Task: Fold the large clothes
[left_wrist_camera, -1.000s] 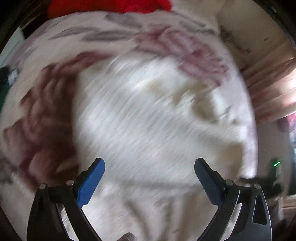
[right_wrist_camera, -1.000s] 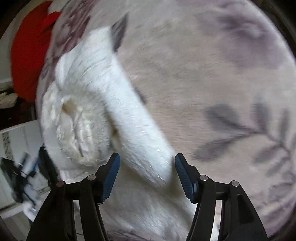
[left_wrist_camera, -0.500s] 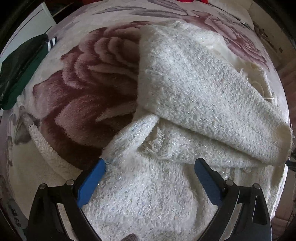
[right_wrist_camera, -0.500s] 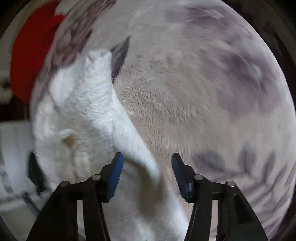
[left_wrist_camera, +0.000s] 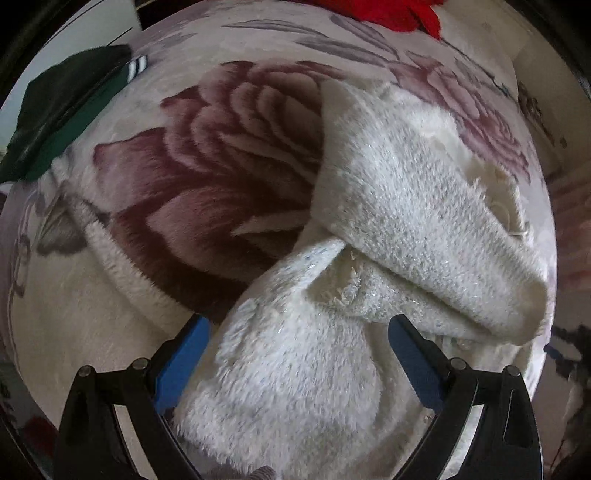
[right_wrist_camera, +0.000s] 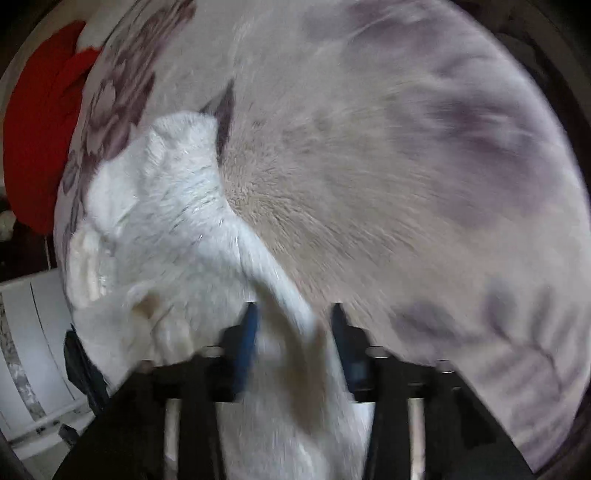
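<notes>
A fluffy white garment (left_wrist_camera: 388,206) lies folded over itself on a bed blanket with a large rose print (left_wrist_camera: 207,177). My left gripper (left_wrist_camera: 297,325) hovers over its lower part, open wide; the fabric lies below the blue pads and is not pinched. In the blurred right wrist view the same white garment (right_wrist_camera: 166,206) lies at the left. A raised fold of it (right_wrist_camera: 291,325) runs up between the jaws of my right gripper (right_wrist_camera: 295,328). Those jaws are closing and the pads seem to press on the fold from both sides.
A dark green garment (left_wrist_camera: 62,110) lies at the blanket's far left edge. Red cloth (left_wrist_camera: 388,14) lies at the far end and shows again (right_wrist_camera: 40,147) at the left of the right wrist view. White furniture (right_wrist_camera: 33,350) stands beside the bed.
The left gripper slid across the garment and the blur cleared; it stayed open. The right gripper's jaws narrowed around the white fold, and the fold rose with the gripper.
</notes>
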### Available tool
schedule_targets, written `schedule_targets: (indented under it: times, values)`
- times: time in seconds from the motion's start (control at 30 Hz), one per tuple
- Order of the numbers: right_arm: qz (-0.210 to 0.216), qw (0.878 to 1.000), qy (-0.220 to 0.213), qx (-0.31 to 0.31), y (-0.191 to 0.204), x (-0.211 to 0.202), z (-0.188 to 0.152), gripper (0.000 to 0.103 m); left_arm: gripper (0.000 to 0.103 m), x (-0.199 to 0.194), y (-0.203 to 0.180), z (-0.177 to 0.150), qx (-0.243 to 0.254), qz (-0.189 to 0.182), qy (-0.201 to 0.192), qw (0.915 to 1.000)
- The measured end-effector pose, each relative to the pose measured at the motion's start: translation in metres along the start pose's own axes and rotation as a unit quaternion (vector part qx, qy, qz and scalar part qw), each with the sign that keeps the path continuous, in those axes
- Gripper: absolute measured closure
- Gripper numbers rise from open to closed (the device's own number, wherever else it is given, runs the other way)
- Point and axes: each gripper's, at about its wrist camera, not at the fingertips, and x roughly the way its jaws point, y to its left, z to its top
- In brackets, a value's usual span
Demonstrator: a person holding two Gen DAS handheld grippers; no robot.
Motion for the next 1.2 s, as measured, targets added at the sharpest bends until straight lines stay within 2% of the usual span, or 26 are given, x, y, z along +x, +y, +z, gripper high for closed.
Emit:
schedule_targets:
  times: [0.03,0.1,0.13,0.2,0.23,0.33,0.37,0.4,0.43,0.5,0.57,0.67,0.73,0.77,0.8,0.87,0.93,0.97,1.0,1.03,1.07,1.1,1.2]
  values:
    - [0.015,1.000,-0.002,0.000,-0.002,-0.010,0.000,0.053,0.004,-0.002,0.001,-0.001,-0.001,0.004,0.000,1.0000]
    - [0.066,0.998,-0.002,0.002,0.003,-0.020,-0.011,0.043,0.004,-0.003,0.004,-0.007,0.003,0.022,0.004,0.9997]
    - [0.102,0.995,0.005,0.001,0.015,-0.017,-0.018,0.037,0.004,-0.002,0.004,-0.010,0.007,0.032,0.005,0.9995]
    - [0.140,0.990,0.030,-0.016,0.041,0.004,-0.024,0.035,0.004,0.010,0.005,-0.020,0.028,0.065,0.011,0.9974]
    - [0.136,0.989,0.039,-0.031,0.066,0.023,-0.028,0.034,0.004,0.018,0.005,-0.025,0.038,0.079,0.015,0.9960]
    - [0.139,0.984,0.082,-0.076,0.101,0.067,-0.034,0.034,0.004,0.051,0.007,-0.039,0.064,0.110,0.026,0.9915]
    - [0.131,0.982,0.100,-0.087,0.116,0.085,-0.037,0.039,0.004,0.063,0.009,-0.045,0.068,0.110,0.026,0.9912]
    - [0.124,0.983,0.094,-0.096,0.123,0.090,-0.041,0.061,0.004,0.070,0.012,-0.048,0.068,0.105,0.022,0.9919]
    - [0.094,0.987,0.076,-0.105,0.132,0.089,-0.041,0.094,0.004,0.073,0.014,-0.050,0.065,0.094,0.019,0.9933]
    - [0.087,0.992,0.012,-0.091,0.134,0.060,-0.040,0.095,0.003,0.079,0.020,-0.048,0.050,0.062,0.015,0.9968]
    - [0.075,0.993,-0.040,-0.087,0.129,0.029,-0.031,0.095,0.000,0.083,0.025,-0.043,0.038,0.048,0.027,0.9977]
    - [0.023,0.996,-0.032,-0.083,0.111,0.033,-0.010,0.095,0.000,0.085,0.034,-0.036,0.020,0.025,0.052,0.9981]
    - [0.009,0.996,0.035,-0.079,0.100,0.066,0.001,0.093,0.000,0.075,0.040,-0.032,0.005,0.020,0.049,0.9986]
    - [0.002,0.995,0.056,-0.079,0.098,0.075,0.002,0.093,0.000,0.069,0.041,-0.030,0.003,0.023,0.042,0.9989]
    - [0.001,0.995,0.063,-0.079,0.099,0.078,0.000,0.092,0.000,0.061,0.039,-0.024,0.006,0.025,0.029,0.9992]
    - [0.007,0.995,0.042,-0.093,0.108,0.069,-0.008,0.082,0.000,0.054,0.031,-0.013,0.009,0.022,0.012,0.9997]
    - [0.000,0.995,0.007,-0.100,0.108,0.048,-0.021,0.045,0.000,0.057,0.017,0.005,0.023,0.033,-0.007,0.9992]
    - [0.003,0.995,-0.006,-0.099,0.105,0.039,-0.028,0.041,0.001,0.063,0.008,0.014,0.041,0.048,-0.014,0.9979]
    - [0.006,0.995,-0.016,-0.098,0.103,0.032,-0.036,0.040,0.012,0.072,-0.002,0.024,0.070,0.074,-0.022,0.9946]
    - [0.006,0.995,-0.019,-0.097,0.098,0.029,-0.041,0.040,0.046,0.076,-0.007,0.029,0.084,0.083,-0.027,0.9926]
    - [0.005,0.996,-0.021,-0.092,0.094,0.026,-0.048,0.040,0.061,0.081,-0.009,0.036,0.095,0.074,-0.026,0.9924]
    - [0.005,0.996,-0.021,-0.084,0.089,0.024,-0.052,0.040,0.071,0.087,-0.004,0.039,0.089,0.055,-0.017,0.9944]
    - [-0.005,0.999,-0.016,-0.049,0.063,0.027,-0.059,0.040,0.071,0.086,0.018,0.037,0.072,0.065,-0.032,0.9948]
